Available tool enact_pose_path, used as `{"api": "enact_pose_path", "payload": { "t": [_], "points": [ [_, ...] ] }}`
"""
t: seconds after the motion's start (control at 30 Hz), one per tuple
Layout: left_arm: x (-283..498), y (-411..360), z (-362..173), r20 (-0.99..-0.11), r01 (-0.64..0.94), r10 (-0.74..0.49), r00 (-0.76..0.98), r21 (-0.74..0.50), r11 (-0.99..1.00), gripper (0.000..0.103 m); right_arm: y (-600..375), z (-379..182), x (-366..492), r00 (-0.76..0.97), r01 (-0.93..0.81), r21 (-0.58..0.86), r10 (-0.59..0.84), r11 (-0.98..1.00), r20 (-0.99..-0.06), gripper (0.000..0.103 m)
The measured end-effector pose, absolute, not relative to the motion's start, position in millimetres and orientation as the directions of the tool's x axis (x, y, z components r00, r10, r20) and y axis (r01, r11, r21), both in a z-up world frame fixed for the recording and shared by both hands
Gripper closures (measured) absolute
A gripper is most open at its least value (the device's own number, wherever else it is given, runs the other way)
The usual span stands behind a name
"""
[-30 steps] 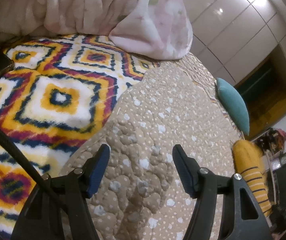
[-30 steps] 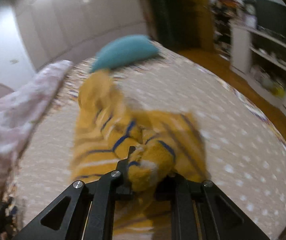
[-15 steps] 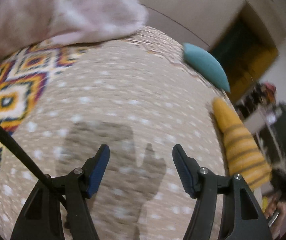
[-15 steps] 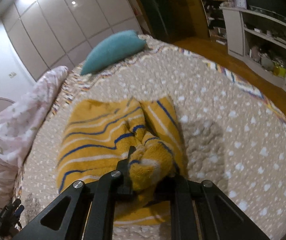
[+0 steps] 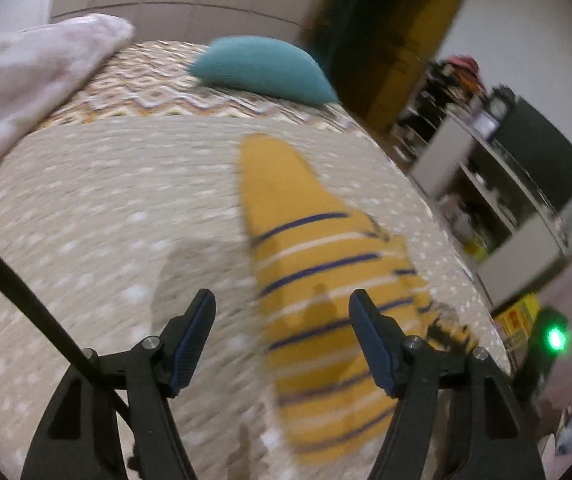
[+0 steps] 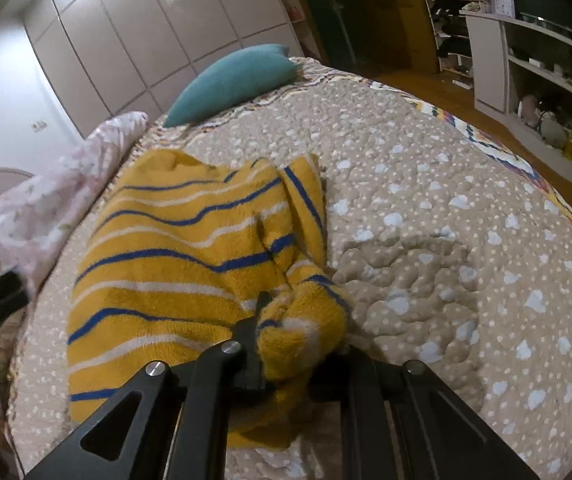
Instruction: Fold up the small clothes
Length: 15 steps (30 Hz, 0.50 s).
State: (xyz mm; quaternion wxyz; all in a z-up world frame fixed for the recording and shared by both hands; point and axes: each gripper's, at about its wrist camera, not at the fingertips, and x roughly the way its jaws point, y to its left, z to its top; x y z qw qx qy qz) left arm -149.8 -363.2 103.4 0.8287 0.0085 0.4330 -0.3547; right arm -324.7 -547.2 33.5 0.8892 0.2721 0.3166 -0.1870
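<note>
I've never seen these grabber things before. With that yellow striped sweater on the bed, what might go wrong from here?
The right gripper pinches only a bunched corner of the yellow striped sweater, so the knit may slip out or stretch if pulled hard. The rest lies rumpled on the quilt, so a fold started now would probably come out crooked. The left gripper is open above the sweater and its view is blurred by motion; closing now, it might grab the quilt along with the knit.

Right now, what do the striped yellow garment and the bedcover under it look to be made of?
Yellow garment: looks like soft fuzzy knit or terry, matte, with a nubby pile and woven-in blue and white stripes; exact fibre unclear. Bedcover: seems quilted woven fabric, matte tan with white spots, its stitched puckers suggesting padding. The right gripper bunches the garment easily.
</note>
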Motion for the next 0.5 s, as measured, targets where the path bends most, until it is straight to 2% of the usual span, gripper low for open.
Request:
{"api": "enact_pose_path", "payload": {
  "t": [0.13,0.2,0.27,0.4,0.5],
  "points": [
    [-131,-421,72,-0.777,0.587,-0.546,0.312,-0.295,0.754,0.035,-554,36,-338,0.758,0.498,0.408,-0.155,0.765,-0.634,0.090],
    [-129,-433,50,-0.799,0.562,-0.499,0.336,-0.256,0.787,0.035,-553,36,-341,0.763,0.495,0.412,-0.155,0.765,-0.628,0.090],
    [-132,-438,36,-0.796,0.553,-0.475,0.374,-0.220,0.803,0.029,-551,31,-341,0.760,0.486,0.409,-0.142,0.773,-0.634,0.089],
    [-129,-436,41,-0.806,0.580,-0.471,0.358,-0.204,0.789,0.027,-551,19,-336,0.751,0.466,0.417,-0.099,0.781,-0.653,0.086],
    [-133,-418,66,-0.783,0.615,-0.510,0.355,-0.215,0.759,0.027,-563,29,-342,0.791,0.412,0.505,-0.023,0.758,-0.611,0.079]
  ]
}}
